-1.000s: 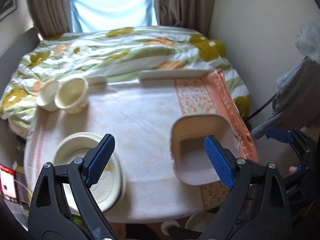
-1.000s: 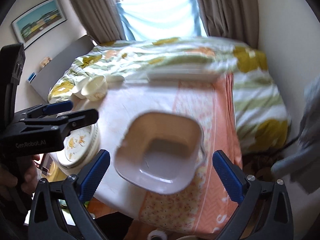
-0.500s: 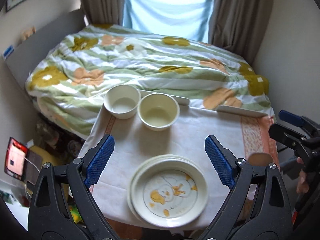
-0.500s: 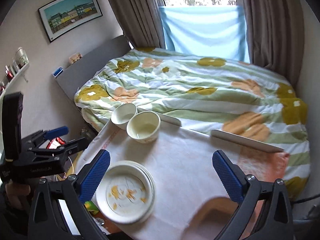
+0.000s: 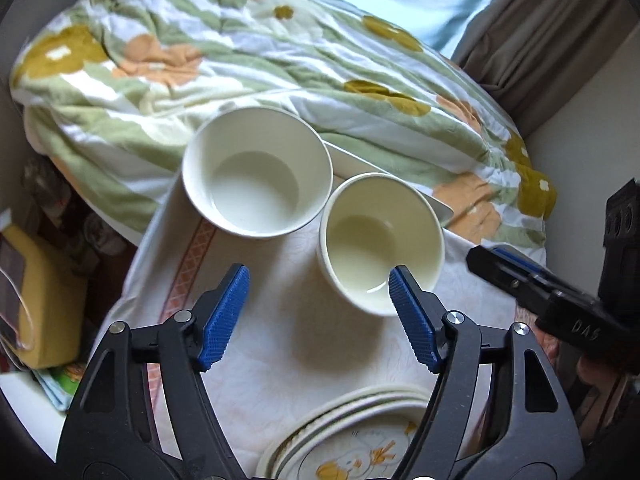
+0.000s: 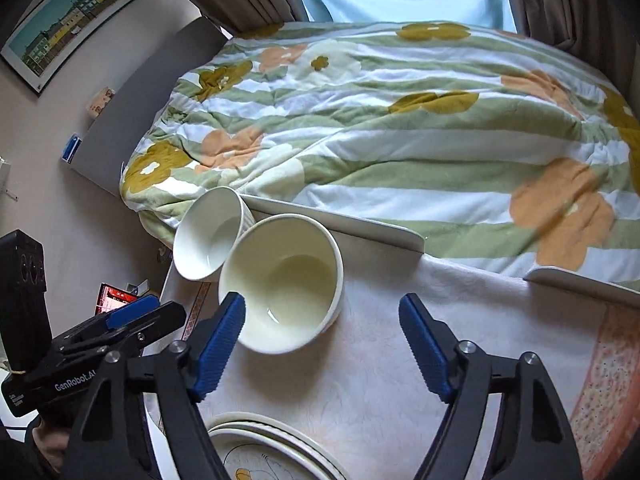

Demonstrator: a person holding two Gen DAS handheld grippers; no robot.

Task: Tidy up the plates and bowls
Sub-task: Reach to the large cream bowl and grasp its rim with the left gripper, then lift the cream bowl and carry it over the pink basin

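Both grippers have closed in on the bowls since a moment ago, when the whole table showed. At the table's far left corner sits our white bowl (image 5: 257,176), the cream bowl (image 5: 381,242) touching it on the right. Our left gripper (image 5: 318,316) and right gripper (image 6: 320,344) hang wide open, holding nothing. By the near edge the plates (image 5: 360,436) already lie stacked. Nesting the two bowls looks like what remains.

We see bare tablecloth (image 6: 420,280) right of the cream bowl (image 6: 282,284); the white bowl (image 6: 208,236) crowds its left, plates (image 6: 256,446) nearer.
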